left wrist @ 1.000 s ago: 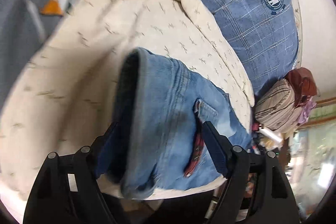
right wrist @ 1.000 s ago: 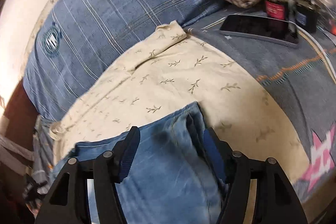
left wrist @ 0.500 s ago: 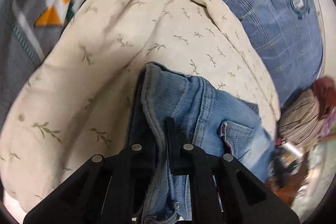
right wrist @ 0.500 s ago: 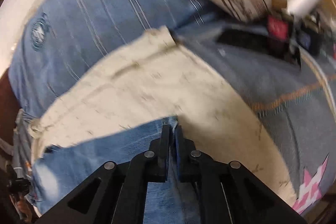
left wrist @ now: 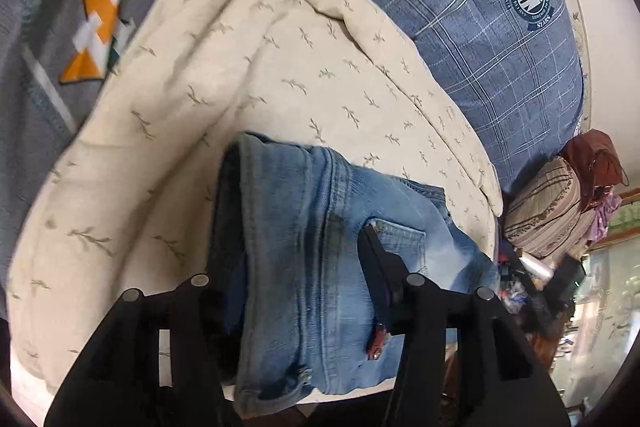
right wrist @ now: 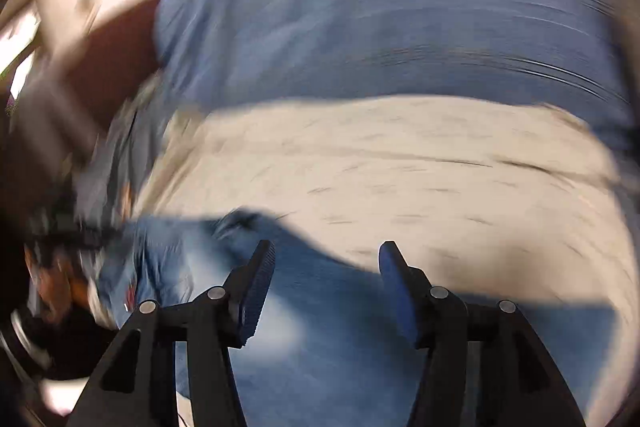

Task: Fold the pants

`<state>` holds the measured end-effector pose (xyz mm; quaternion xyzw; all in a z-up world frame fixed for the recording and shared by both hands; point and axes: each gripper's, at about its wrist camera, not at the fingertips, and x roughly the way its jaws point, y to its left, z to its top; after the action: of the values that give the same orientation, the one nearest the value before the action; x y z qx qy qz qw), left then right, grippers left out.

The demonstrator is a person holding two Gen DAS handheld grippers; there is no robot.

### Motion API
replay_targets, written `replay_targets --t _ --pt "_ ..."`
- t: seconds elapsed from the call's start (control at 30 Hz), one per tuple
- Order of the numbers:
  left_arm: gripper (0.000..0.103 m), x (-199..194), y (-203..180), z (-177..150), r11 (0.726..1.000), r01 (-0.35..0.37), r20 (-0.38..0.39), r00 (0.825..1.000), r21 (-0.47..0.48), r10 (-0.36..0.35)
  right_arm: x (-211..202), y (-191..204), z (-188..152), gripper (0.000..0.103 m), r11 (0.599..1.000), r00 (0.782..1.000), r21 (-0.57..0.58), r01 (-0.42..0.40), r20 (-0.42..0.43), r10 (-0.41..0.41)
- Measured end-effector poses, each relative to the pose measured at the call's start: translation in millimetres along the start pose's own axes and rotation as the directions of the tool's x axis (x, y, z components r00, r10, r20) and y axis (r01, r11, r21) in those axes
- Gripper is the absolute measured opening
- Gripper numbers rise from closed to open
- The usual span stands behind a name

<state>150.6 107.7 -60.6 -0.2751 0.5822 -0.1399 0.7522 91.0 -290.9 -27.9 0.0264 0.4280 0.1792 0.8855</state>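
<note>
The jeans (left wrist: 320, 251) lie folded into a thick bundle on the cream quilt (left wrist: 248, 75), near its close edge, so I judge the fold nearly done. My left gripper (left wrist: 296, 259) straddles the bundle, jaws opening, pads off the denim, letting the layers settle. My right gripper (right wrist: 326, 283) is opening too, with nothing pinched, over denim in a badly smeared view. The denim is heavy, faded, ridged with seams and a back pocket (left wrist: 400, 239); the quilt is soft, puffy, sprig-printed. Beyond the quilt sits a blue plaid pillow (left wrist: 480, 27).
</note>
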Motion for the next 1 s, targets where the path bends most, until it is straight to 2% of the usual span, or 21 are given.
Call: replay_targets --t 0.1,0.2,0.27,0.37,0.43,0.47,0.57,0.6,0.67,0.7,0.8,0.83,0.87,0.93,0.97,1.0 --pt "0.05 1.8 1.4 -1.0 1.0 -0.002 -0.019 1.0 0.006 0.002 55.1 47.5 8.5 0.052 0.981 0.992 -0.195 0.007 -0.119 -0.031" --pt "0.05 -4.8 7.9 -4.2 1.0 0.003 -0.017 1.0 0.016 -0.003 74.4 73.5 3.5 0.055 0.946 0.984 -0.323 0.003 -0.17 -0.061" --pt "0.053 -7.2 12.1 -3.4 1.0 0.005 -0.011 1.0 0.024 -0.005 85.1 75.4 7.3 0.055 0.931 0.979 -0.366 0.016 -0.182 -0.089" --pt "0.054 -2.9 17.3 0.3 1.0 0.011 -0.016 1.0 0.011 -0.011 97.9 79.2 11.8 0.055 0.919 0.971 -0.393 -0.02 -0.226 -0.076" --pt "0.054 3.3 19.8 2.0 1.0 0.03 -0.034 0.999 -0.006 -0.03 104.6 88.0 8.6 0.038 0.895 0.967 -0.444 -0.028 -0.24 -0.089" --pt "0.054 6.7 20.9 2.3 0.999 0.035 -0.043 0.998 -0.016 -0.035 103.6 91.4 5.7 0.015 0.883 0.966 -0.468 -0.011 -0.232 -0.111" --pt "0.054 10.2 21.4 1.5 0.999 0.03 -0.051 0.998 -0.027 -0.031 88.2 102.6 2.5 0.009 0.849 0.973 -0.524 0.074 -0.15 -0.177" --pt "0.054 7.9 20.5 1.3 0.999 0.039 -0.044 0.998 -0.026 -0.04 81.5 103.9 6.0 0.009 0.848 0.975 -0.521 0.103 -0.114 -0.188" --pt "0.055 2.0 15.4 2.6 0.998 0.058 -0.014 0.998 -0.005 -0.058 70.4 95.6 19.2 0.009 0.875 0.981 -0.466 0.133 -0.064 -0.183" --pt "0.058 1.1 12.6 4.6 0.999 0.051 0.0 0.999 0.007 -0.051 73.5 88.7 25.6 0.009 0.895 0.981 -0.428 0.122 -0.083 -0.173" --pt "0.061 12.0 8.7 11.0 1.0 0.015 -0.003 1.0 0.015 -0.015 101.1 88.1 23.8 0.009 0.872 0.966 -0.459 0.168 -0.101 -0.24" --pt "0.061 17.5 8.4 12.3 1.0 -0.011 -0.007 1.0 0.02 0.011 111.5 86.6 22.5 0.009 0.874 0.961 -0.453 0.177 -0.112 -0.253" --pt "0.061 25.4 8.8 13.8 0.997 -0.075 -0.006 0.997 0.028 0.075 118.1 83.5 20.9 0.01 0.88 0.958 -0.44 0.178 -0.127 -0.257" --pt "0.06 35.3 12.4 16.1 0.992 -0.122 -0.017 0.992 0.027 0.123 117.2 76.2 22.6 0.011 0.907 0.963 -0.378 0.185 -0.116 -0.245" --pt "0.058 35.8 16.8 17.5 0.994 -0.106 -0.031 0.994 0.003 0.106 112.9 68.5 25.8 0.016 0.932 0.966 -0.319 0.172 -0.132 -0.223" --pt "0.055 33.3 20.2 18.3 0.996 -0.082 -0.04 0.996 -0.022 0.081 106.5 61.0 27.8 0.027 0.948 0.967 -0.265 0.177 -0.131 -0.217"
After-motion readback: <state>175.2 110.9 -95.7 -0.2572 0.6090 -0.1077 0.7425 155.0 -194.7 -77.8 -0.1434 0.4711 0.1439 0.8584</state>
